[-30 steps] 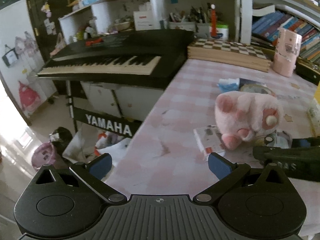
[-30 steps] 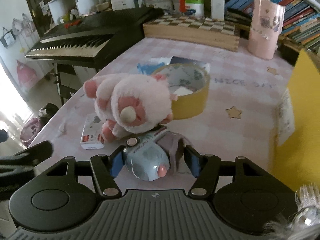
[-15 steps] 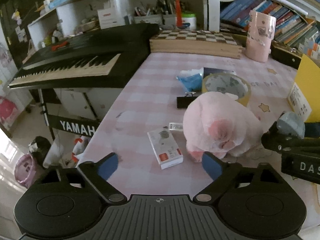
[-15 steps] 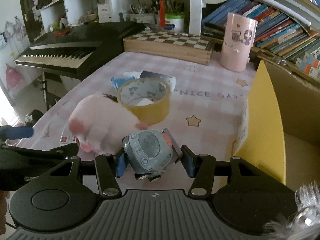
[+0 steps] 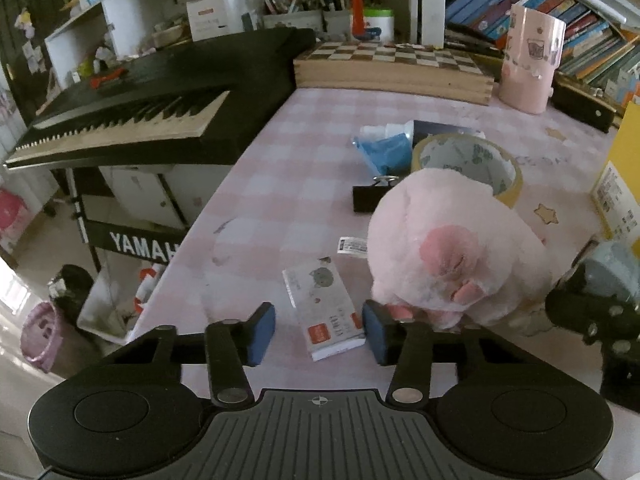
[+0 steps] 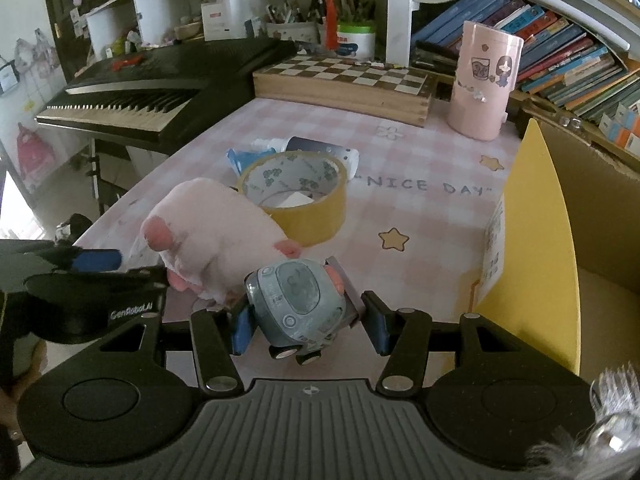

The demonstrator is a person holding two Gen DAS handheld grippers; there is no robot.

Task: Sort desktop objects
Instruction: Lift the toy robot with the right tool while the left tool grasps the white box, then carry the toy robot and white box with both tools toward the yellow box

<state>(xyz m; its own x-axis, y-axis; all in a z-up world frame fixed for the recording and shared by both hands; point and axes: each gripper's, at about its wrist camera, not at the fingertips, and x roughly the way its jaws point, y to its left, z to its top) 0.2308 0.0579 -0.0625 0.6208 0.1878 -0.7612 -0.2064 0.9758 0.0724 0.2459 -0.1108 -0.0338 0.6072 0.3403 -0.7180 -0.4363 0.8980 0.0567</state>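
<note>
My right gripper (image 6: 306,330) is shut on a grey-blue toy car (image 6: 298,306) and holds it above the pink checked tablecloth, left of the yellow cardboard box (image 6: 536,248). A pink plush toy (image 5: 452,248) lies on the cloth and shows in the right wrist view (image 6: 208,232) too. My left gripper (image 5: 318,334) is open, its fingers on either side of a small white card box (image 5: 322,312), the right fingertip next to the plush. A roll of yellow tape (image 6: 296,196) stands behind the plush.
A blue packet (image 5: 384,152), a dark tube (image 6: 320,148) and a black binder clip (image 5: 368,198) lie by the tape. A chessboard box (image 6: 344,84), a pink cup (image 6: 482,88) and a black keyboard (image 5: 132,116) stand at the back and left.
My right gripper has lifted the toy car off the cloth and moved it toward the yellow box. My left gripper has come in over the white card box and narrowed.
</note>
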